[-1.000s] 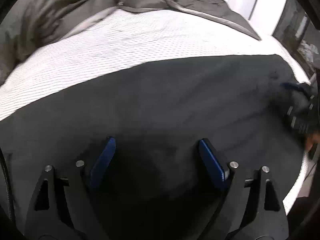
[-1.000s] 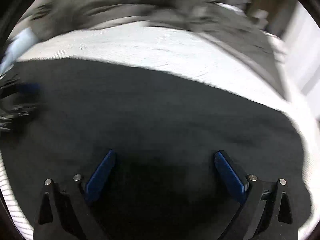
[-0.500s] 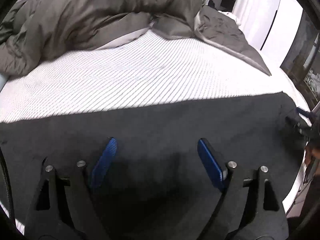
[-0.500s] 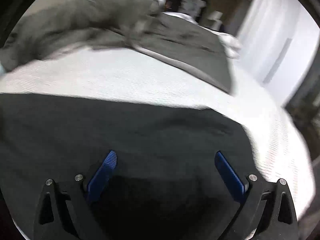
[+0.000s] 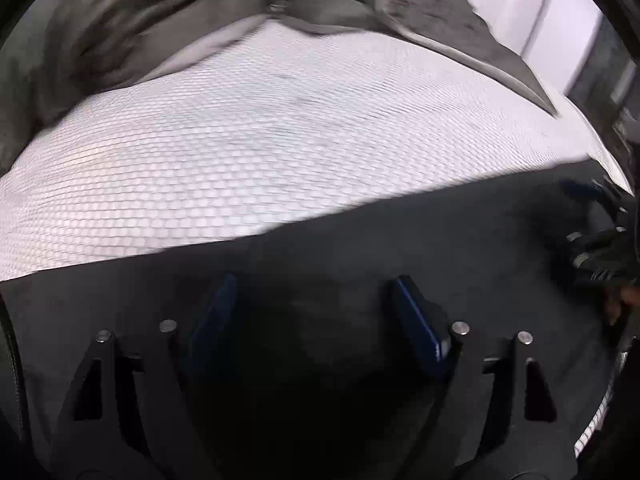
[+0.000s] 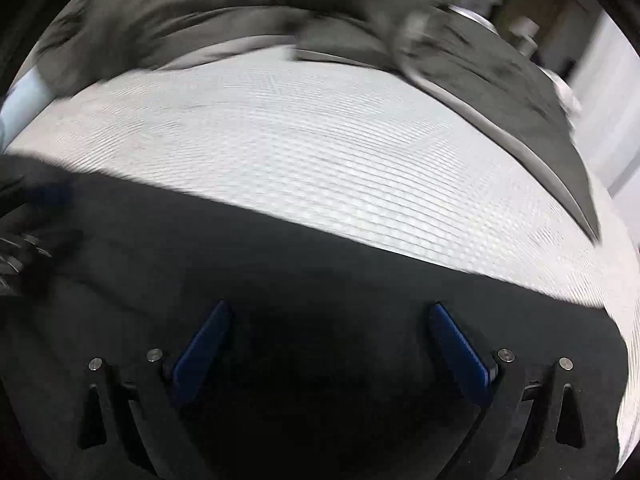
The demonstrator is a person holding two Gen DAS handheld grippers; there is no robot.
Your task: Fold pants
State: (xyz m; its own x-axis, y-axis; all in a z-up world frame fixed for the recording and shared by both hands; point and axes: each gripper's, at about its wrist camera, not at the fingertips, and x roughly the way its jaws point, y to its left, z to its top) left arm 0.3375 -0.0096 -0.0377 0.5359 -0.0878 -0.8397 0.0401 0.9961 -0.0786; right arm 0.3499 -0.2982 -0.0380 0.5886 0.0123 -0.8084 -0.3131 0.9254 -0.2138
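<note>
left gripper point(image 5: 314, 300): fingers apart, closing, nothing gripped | over pants point(image 5: 360, 248) | on bed point(image 5: 280, 140)

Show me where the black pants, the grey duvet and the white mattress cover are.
black pants point(image 6: 320, 256), right wrist view, flat upper panel.
grey duvet point(image 5: 100, 40), left wrist view, bunched left part.
white mattress cover point(image 5: 280, 152), left wrist view, bare middle.

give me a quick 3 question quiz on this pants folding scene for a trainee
1. True or false: the left gripper has cloth pinched between its fingers.
2. What lies on the bed beyond the dark pants? A) grey duvet B) towels C) shoes
3. Fill in: the right gripper is ___ above the pants.

Key: 1. False, the fingers stand apart. 2. A, the grey duvet. 3. Open.
</note>
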